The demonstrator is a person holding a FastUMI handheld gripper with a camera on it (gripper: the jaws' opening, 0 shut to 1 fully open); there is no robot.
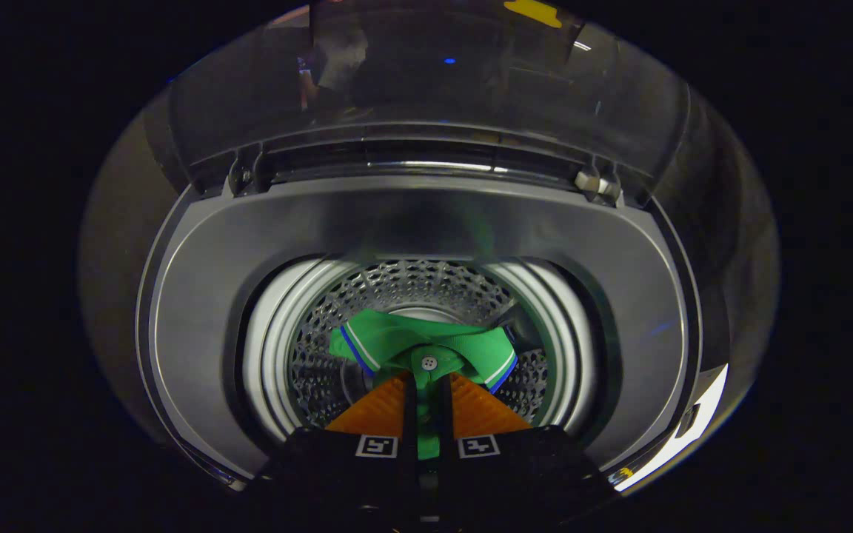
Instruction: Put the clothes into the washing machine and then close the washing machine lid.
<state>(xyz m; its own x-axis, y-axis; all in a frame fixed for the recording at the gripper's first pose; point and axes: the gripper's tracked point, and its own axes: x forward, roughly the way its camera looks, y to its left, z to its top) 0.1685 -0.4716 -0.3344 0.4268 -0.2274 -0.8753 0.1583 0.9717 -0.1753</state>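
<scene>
Currently: washing machine [197,311], lid [426,89] raised open, closing not yet done. Drum [426,285], below me. Green shirt [397,340], pinched between my nearly closed fingers [426,389], hanging over the drum; release remains.

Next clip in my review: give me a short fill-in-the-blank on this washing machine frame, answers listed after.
1. The tool is shut on a ____ garment with striped trim.
2. The garment hangs over the machine's perforated metal ____, just beyond the fingers.
3. The transparent lid of the washing machine stands ____.
4. A small white ____ shows on the cloth pinched between the fingers.

Missing words: green; drum; open; button
</scene>
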